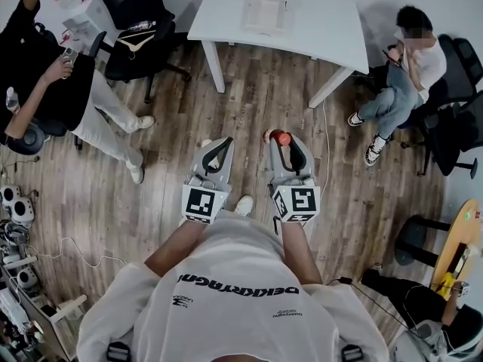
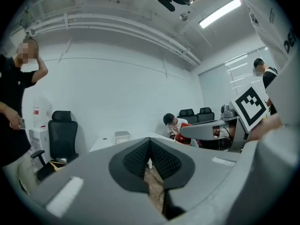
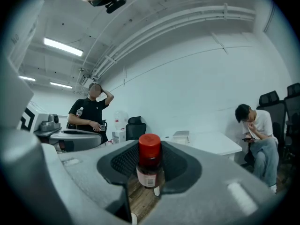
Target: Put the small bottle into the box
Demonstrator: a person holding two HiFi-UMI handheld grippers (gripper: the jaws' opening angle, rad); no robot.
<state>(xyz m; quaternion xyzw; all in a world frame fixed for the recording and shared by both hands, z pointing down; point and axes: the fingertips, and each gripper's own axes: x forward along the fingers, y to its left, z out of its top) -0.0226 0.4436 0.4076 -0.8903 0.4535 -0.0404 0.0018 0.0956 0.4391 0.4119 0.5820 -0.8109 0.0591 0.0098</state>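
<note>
A small brown bottle with a red cap stands upright between the pads of my right gripper, which is shut on it and held level over the wooden floor. In the head view the right gripper is just right of centre. My left gripper is beside it on the left, its pads meeting with nothing between them. A pale box lies on the white table ahead, also seen as the box and as the box in the gripper views.
One person sits on a chair right of the table. Another person in black is at the left, near a black office chair. Cables and gear lie along the left edge. A wooden board is at the right.
</note>
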